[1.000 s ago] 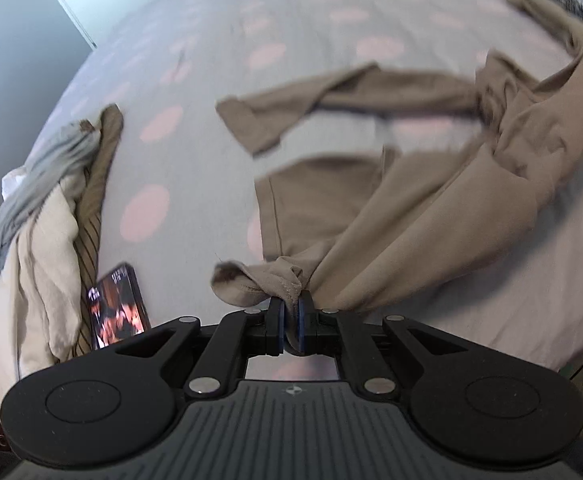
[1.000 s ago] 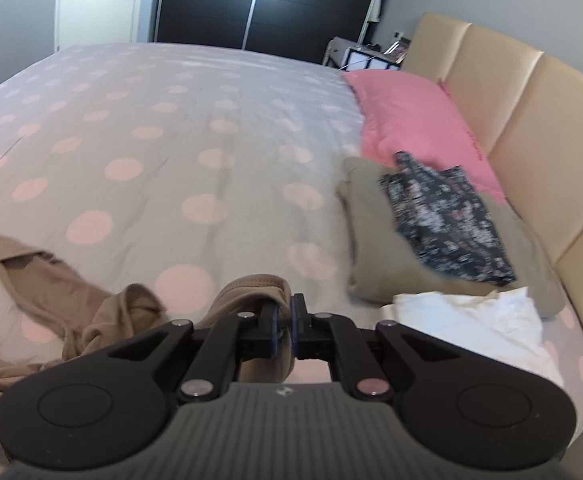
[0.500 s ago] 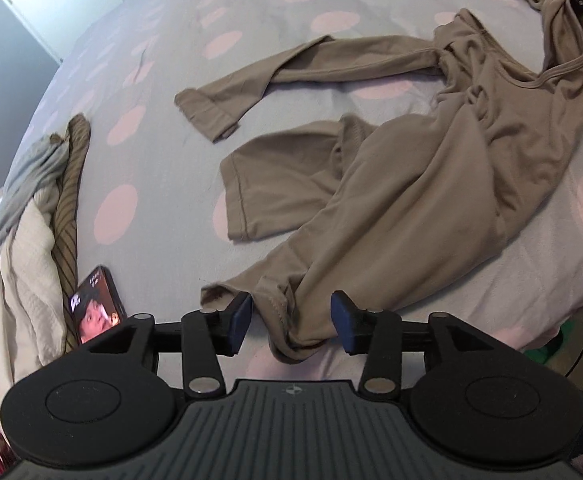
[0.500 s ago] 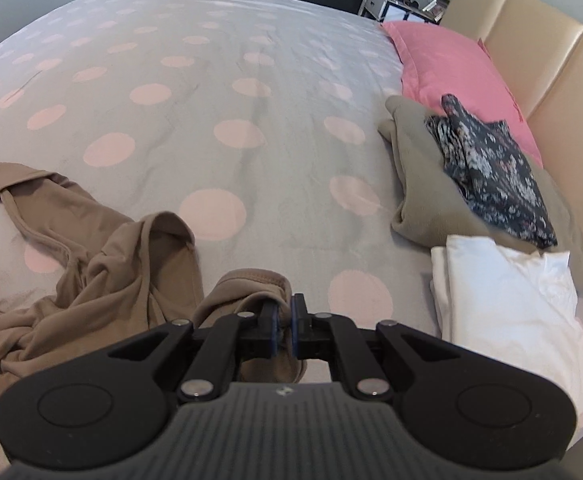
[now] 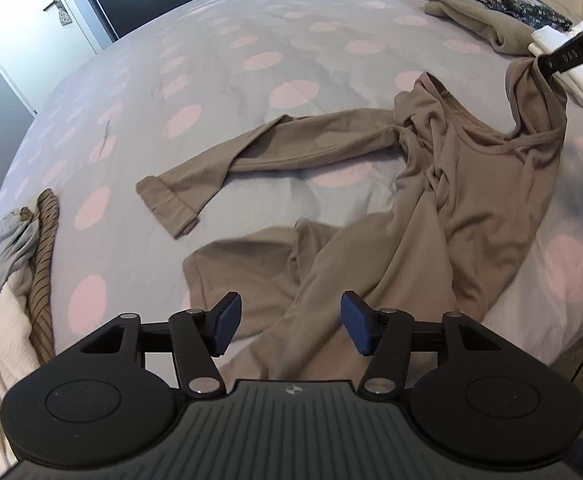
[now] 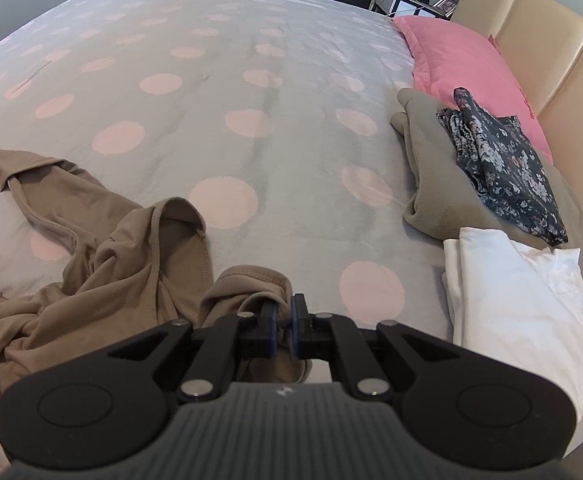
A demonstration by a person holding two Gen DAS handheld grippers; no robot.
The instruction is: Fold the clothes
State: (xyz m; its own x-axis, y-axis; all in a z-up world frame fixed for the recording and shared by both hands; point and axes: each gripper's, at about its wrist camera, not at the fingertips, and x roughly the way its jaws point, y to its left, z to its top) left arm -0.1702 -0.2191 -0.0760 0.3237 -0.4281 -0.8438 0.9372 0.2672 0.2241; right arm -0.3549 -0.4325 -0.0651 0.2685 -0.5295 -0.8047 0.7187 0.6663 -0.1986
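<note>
So my left gripper [image 5: 289,330] is wide open right now, nothing between the pads, hovering just over the bottom end of the brown long-sleeve top [image 5: 443,216]. My right gripper [image 6: 285,318] is clamped tight on a bunched bit of the same top up by the neckline, lifting that corner a little off the bed [image 6: 251,92].

The top itself is sprawled across the polka-dot cover, not folded at all: one sleeve [image 5: 251,152] stretched out to the side, the body twisted and rumpled down the middle, hem area [image 5: 243,264] doubled over itself.

What worries me: with only one end pinned, any pull from the right just drags the whole thing and tightens that twist instead of flattening it. Stretchy thin fabric like this also bunches, so if I clamp the left down where it's layered I'll probably grab two layers and fold a crease in. Also the folded pile [image 6: 503,184] sits close on my right, easy to knock with the gripper or sweep with the sleeve.
</note>
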